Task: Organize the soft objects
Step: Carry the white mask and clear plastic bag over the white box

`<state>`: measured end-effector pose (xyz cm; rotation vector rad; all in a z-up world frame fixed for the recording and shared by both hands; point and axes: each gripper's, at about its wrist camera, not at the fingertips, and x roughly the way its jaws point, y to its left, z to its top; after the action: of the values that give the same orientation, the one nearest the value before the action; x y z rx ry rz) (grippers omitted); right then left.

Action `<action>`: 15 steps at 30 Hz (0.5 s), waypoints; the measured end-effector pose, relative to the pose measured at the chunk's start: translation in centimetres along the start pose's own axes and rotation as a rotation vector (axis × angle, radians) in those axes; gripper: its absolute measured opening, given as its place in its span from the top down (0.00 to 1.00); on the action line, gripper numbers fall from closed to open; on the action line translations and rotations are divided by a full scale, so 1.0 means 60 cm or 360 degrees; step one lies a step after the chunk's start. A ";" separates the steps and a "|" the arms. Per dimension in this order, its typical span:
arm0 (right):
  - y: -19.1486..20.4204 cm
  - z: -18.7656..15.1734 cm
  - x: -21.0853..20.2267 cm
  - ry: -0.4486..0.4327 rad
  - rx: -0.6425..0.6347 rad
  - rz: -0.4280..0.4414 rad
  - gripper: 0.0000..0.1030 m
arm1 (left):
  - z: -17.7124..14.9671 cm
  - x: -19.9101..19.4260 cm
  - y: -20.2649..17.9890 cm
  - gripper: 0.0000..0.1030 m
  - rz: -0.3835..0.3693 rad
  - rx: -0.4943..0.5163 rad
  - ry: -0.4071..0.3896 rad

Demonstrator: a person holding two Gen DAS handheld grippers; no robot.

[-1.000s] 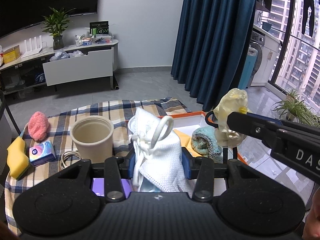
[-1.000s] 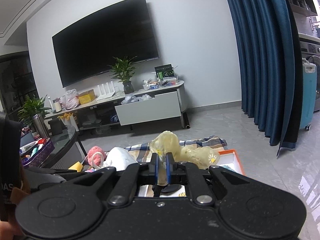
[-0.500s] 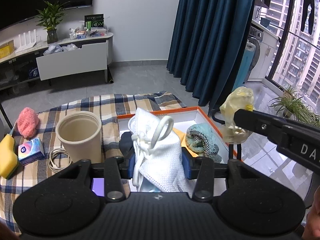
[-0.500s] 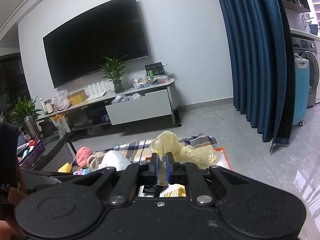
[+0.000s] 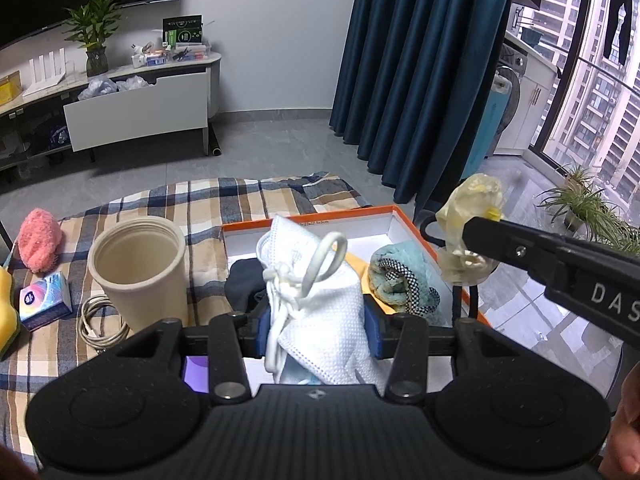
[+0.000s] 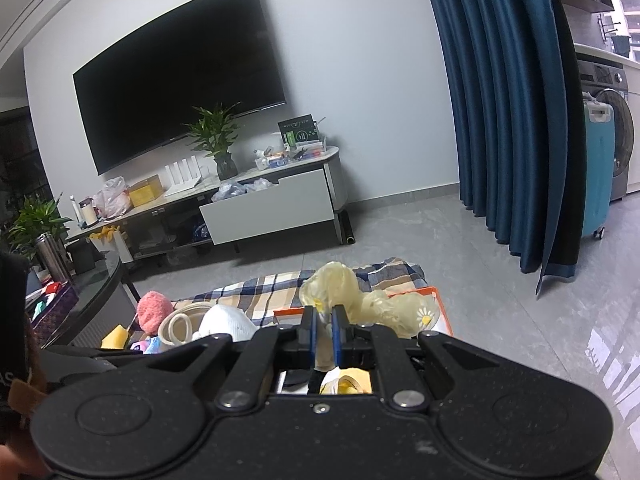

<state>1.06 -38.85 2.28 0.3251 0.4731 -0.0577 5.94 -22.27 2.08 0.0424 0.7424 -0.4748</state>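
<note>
My left gripper [image 5: 316, 322] is shut on a bundle of white face masks [image 5: 312, 292] with looped ear straps, held above the near part of an orange-rimmed white box [image 5: 308, 222]. Inside the box lie a teal towel [image 5: 400, 274] and a dark cloth [image 5: 246, 284]. My right gripper [image 6: 324, 330] is shut on a crumpled pale yellow glove [image 6: 340, 290] with a daisy print; in the left wrist view that glove [image 5: 472, 216] hangs over the box's right edge. A pink fluffy sock [image 5: 40, 238] and a yellow sponge [image 5: 6, 312] lie at the left on the plaid cloth.
A beige cylindrical cup [image 5: 138, 272] stands left of the box, with a coiled cable [image 5: 98, 326] and a tissue pack [image 5: 44, 300] beside it. The plaid cloth [image 5: 240, 200] covers the table. A TV stand, blue curtains and floor plants lie beyond. A hand's edge [image 5: 628, 432] shows at the right.
Both grippers have moved forward and slightly down toward the box with their loads; the box and cup sit nearer and lower in the left wrist view. Grips unchanged.
</note>
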 end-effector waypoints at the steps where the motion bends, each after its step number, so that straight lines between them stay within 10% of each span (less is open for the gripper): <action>1: -0.003 0.001 0.003 0.0004 0.0000 0.0001 0.90 | 0.001 0.001 0.000 0.57 0.0002 0.0000 0.0000; 15: -0.009 0.007 0.052 0.0050 -0.0005 0.0011 0.90 | 0.023 0.021 0.008 0.56 0.0016 -0.0032 0.0005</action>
<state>3.94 -39.42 1.08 0.3248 0.5030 -0.0453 7.87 -22.63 2.21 0.0282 0.7497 -0.4580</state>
